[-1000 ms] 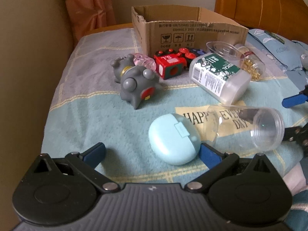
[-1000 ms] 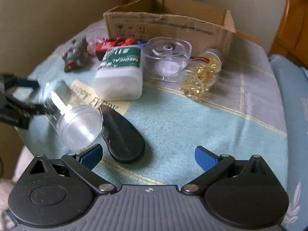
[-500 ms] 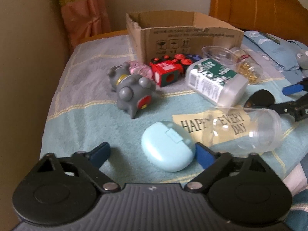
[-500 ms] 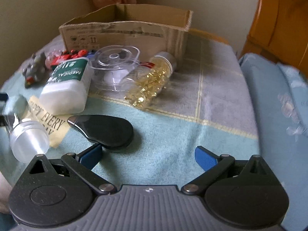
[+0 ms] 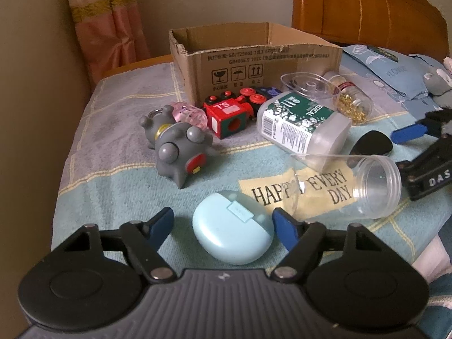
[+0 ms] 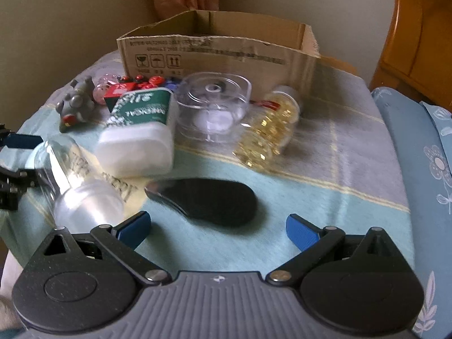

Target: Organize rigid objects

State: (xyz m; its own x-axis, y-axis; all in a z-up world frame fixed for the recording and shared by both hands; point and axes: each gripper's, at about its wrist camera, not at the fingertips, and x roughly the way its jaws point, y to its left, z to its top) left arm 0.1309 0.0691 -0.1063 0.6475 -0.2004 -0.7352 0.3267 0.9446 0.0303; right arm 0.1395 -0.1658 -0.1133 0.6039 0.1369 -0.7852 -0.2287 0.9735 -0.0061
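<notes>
A light blue oval case [image 5: 233,226] lies between the open fingers of my left gripper [image 5: 223,223], not pinched. A clear plastic jar [image 5: 353,186] lies on its side to its right. My right gripper [image 6: 217,227] is open just in front of a black oval case [image 6: 209,199], which also shows in the left wrist view [image 5: 373,142]. A green-labelled white bottle [image 6: 138,135], a clear round container [image 6: 213,104] and a jar of yellow capsules [image 6: 268,132] lie behind it. An open cardboard box [image 5: 254,59] stands at the back.
A grey toy animal [image 5: 180,149], a pink ball [image 5: 188,113] and a red toy train [image 5: 231,111] lie left of the box. A "HAPPY EVERY DAY" patch [image 5: 296,192] is on the towel. A wooden headboard [image 5: 367,8] and blue bedding [image 6: 418,152] are at the right.
My right gripper has swung back left and moved closer to the black case. My left gripper has shifted slightly, with the blue case still between its fingers.
</notes>
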